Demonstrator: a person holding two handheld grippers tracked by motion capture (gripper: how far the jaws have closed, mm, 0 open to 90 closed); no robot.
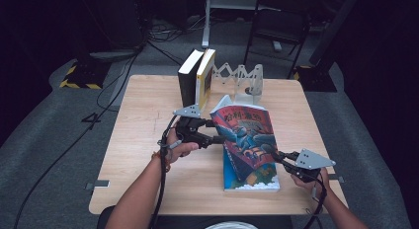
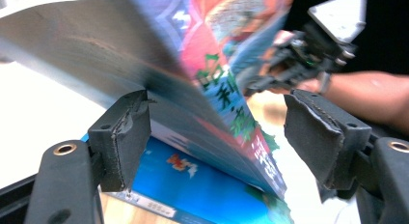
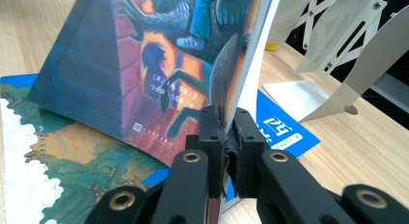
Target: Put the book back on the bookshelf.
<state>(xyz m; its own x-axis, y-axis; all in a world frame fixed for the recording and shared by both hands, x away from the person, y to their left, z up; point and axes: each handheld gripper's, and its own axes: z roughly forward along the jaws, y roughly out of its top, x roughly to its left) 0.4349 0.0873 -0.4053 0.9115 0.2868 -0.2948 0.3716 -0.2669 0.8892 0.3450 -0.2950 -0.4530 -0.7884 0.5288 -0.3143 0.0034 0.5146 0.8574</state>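
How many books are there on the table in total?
4. Two stand upright at the far edge: a black book and a yellow book. A blue book lies flat near the front. A red-covered book is lifted above it, pinched by the right gripper.

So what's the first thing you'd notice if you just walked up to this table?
The colourful book held up at a tilt in the middle of the table, over a blue book lying flat. The right gripper pinches its lower edge, while the left gripper sits with its jaws open around its other side. At the back, two more books stand upright beside a white folding bookstand.
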